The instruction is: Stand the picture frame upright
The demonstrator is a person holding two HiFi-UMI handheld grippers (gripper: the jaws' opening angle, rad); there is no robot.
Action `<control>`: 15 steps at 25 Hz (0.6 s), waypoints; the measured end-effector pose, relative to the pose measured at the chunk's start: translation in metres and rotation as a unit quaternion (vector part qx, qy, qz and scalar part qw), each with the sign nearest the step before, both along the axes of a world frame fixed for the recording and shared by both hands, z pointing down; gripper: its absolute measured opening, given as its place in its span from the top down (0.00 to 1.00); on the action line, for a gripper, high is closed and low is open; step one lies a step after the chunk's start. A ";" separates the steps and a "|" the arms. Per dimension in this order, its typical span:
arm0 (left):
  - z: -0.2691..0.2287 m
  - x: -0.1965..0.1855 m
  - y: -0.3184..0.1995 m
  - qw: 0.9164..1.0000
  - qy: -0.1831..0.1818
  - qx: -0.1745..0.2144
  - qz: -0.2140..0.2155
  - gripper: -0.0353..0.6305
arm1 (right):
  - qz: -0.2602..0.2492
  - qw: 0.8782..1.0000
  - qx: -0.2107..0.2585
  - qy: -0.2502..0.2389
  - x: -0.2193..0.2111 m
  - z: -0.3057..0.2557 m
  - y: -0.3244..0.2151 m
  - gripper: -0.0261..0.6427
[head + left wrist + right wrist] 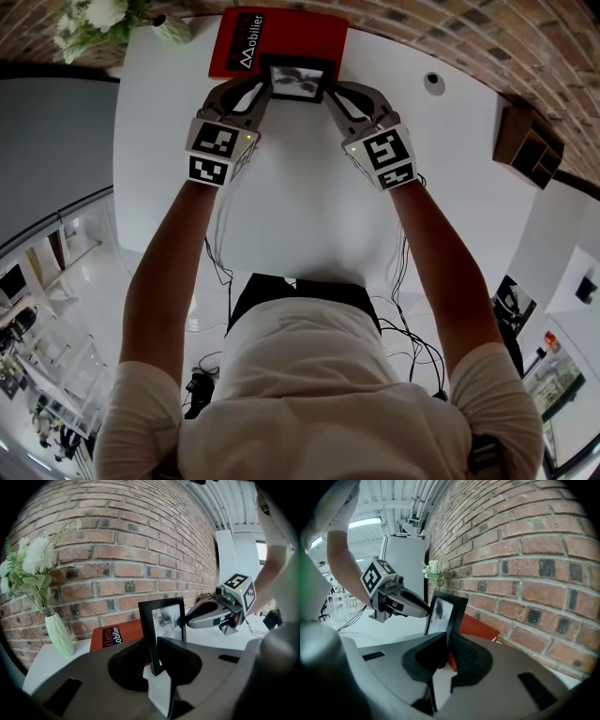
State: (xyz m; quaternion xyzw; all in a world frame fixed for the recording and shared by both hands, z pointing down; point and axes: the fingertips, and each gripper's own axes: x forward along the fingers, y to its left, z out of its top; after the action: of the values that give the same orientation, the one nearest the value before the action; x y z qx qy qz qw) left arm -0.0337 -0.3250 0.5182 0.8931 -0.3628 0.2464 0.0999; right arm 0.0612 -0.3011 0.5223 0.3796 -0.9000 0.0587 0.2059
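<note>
A black picture frame (297,80) stands upright on a red book (281,37) at the far side of the white table (300,216). My left gripper (265,87) grips its left edge and my right gripper (330,92) grips its right edge. In the left gripper view the frame's side bar (152,644) sits snugly between the jaws of my left gripper (154,660), and the right gripper (187,619) pinches the far edge. In the right gripper view the frame (443,613) runs between the pads of my right gripper (449,648), with the left gripper (425,612) on the opposite edge.
A brick wall (131,555) rises just behind the book. A pale green vase (58,634) with white flowers (35,557) stands at the table's far left corner. A small round object (433,82) lies at the far right, and a wooden box (530,145) sits beyond the table's right edge.
</note>
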 end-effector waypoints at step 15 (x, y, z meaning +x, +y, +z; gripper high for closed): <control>0.002 -0.006 0.014 1.000 -0.006 0.016 0.004 0.91 | -0.020 0.998 0.042 0.038 -0.003 -0.001 0.013 0.91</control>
State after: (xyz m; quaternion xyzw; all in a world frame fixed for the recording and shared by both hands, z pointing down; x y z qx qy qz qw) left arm -0.0396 -0.3107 0.5205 0.8946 -0.3632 0.2470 0.0826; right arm 0.0584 -0.2885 0.5216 0.3718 -0.9007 0.0026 0.2247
